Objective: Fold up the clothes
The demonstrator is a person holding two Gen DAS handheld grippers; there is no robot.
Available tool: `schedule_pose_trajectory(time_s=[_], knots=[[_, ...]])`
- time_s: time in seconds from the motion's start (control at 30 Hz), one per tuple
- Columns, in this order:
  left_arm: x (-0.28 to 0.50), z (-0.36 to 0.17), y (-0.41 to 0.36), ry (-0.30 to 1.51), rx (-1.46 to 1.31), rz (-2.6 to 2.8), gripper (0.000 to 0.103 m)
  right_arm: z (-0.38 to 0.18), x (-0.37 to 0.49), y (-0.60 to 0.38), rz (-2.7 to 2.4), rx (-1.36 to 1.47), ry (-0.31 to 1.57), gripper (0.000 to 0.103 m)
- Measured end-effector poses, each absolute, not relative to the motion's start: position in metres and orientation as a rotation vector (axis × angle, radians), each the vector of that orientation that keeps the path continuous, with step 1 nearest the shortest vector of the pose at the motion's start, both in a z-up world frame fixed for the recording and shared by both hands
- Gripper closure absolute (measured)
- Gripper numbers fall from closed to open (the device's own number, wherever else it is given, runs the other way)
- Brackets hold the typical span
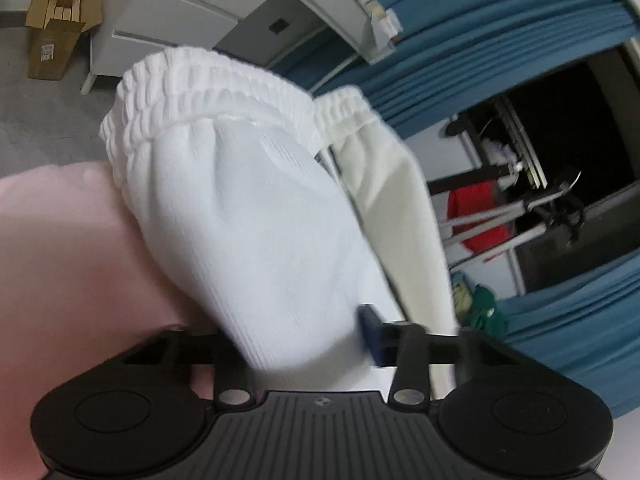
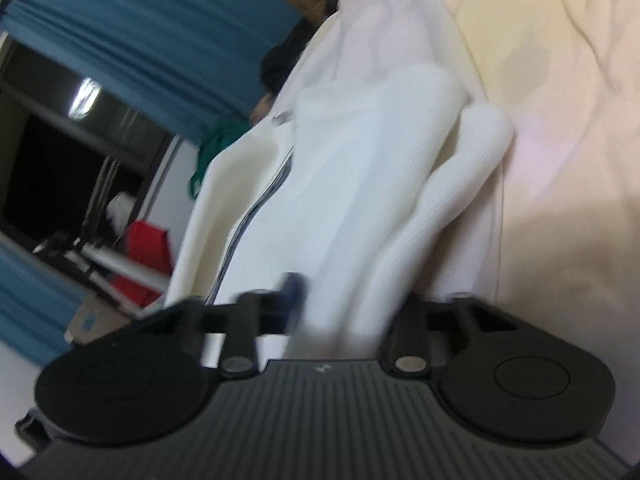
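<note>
Your left gripper (image 1: pixel 316 344) is clamped on the white ribbed garment (image 1: pixel 248 208); its elastic waistband (image 1: pixel 168 92) hangs away from you over the pink bedding (image 1: pixel 60 248). Your right gripper (image 2: pixel 344 320) pinches the same garment, which runs up across the cream sheet (image 2: pixel 560 120). Both views are blurred. Blue curtains (image 1: pixel 500 40) show behind.
</note>
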State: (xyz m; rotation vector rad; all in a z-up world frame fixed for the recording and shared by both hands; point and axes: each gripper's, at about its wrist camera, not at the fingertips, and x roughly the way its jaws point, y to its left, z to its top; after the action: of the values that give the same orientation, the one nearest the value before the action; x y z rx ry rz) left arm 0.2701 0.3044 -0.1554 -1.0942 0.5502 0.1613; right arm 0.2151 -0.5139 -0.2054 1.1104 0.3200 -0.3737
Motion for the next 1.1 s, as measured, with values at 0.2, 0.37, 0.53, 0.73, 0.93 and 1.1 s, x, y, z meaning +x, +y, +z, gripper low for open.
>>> schedule_pose_trajectory(time_s=[0.2, 0.37, 0.53, 0.73, 0.93, 1.1], knots=[[0.266, -0.127, 0.313, 0.525, -1.124, 0.086, 0.086, -0.177, 0.211, -0.512, -0.378, 1.104, 0.277, 0.091], [0.237, -0.095, 0.324, 0.549, -1.159, 0.072, 0.087, -0.153, 0.172, -0.511, -0.355, 1.108, 0.277, 0.093], [0.19, -0.058, 0.337, 0.606, -1.095, 0.069, 0.087, -0.153, 0.124, -0.507, -0.389, 1.259, 0.305, 0.093], [0.123, -0.035, 0.351, 0.695, -1.025, 0.091, 0.087, -0.152, 0.068, -0.498, -0.419, 1.329, 0.38, 0.093], [0.069, -0.049, 0.352, 0.769, -0.856, 0.128, 0.084, -0.168, 0.032, -0.499, -0.405, 1.328, 0.463, 0.093], [0.059, -0.064, 0.349, 0.735, -0.87, 0.145, 0.079, -0.195, 0.032, -0.509, -0.34, 1.357, 0.491, 0.092]])
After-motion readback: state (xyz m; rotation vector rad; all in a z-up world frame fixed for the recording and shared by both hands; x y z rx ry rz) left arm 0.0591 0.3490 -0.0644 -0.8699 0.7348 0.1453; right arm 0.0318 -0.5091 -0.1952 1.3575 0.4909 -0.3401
